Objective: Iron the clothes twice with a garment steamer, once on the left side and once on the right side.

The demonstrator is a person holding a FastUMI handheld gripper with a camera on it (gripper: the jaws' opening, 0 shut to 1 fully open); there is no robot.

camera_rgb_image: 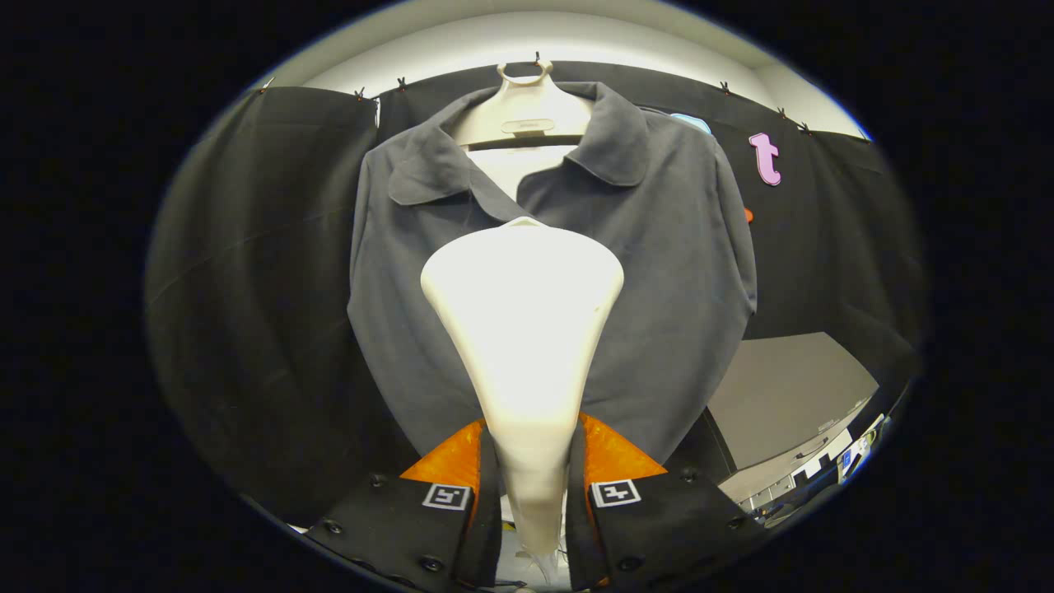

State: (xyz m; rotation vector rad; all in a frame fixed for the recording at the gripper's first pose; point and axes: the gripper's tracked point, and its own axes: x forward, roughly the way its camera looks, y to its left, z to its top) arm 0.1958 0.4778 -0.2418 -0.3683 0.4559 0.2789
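While I watch from the gripper view, these are my notes.

Gripper: the gripper (531, 461) has both fingers pressed against the narrow neck of the garment steamer, one on its left side, one on its right; I read it as clamped on the handle.

Steamer: the garment steamer (525, 329) is cream white and glossy, slim where the fingers hold it and flaring to a broad, rounded head at the far end. Strong light washes out its surface, so I can make out no detail on it.

Steamer position: its head rises ahead of the fingers and sits in front of the shirt's chest, roughly on the centre line, its tip just below the open neck. I cannot tell whether it touches the cloth.

Shirt: the shirt (659, 272) is dark grey, with a soft fold-down collar, the neck open in a V. It hangs facing me, fabric matte with faint creases. Its left and right halves show either side of the steamer head.

Hanger: a pale hanger (524, 111) carries the shirt; its hook reaches the top of the wall cloth.

Backdrop: black cloth wall (263, 247) behind and to both sides, pinned along its upper edge.

Far right: a grey panel (782, 387) beyond the shirt's right hem.
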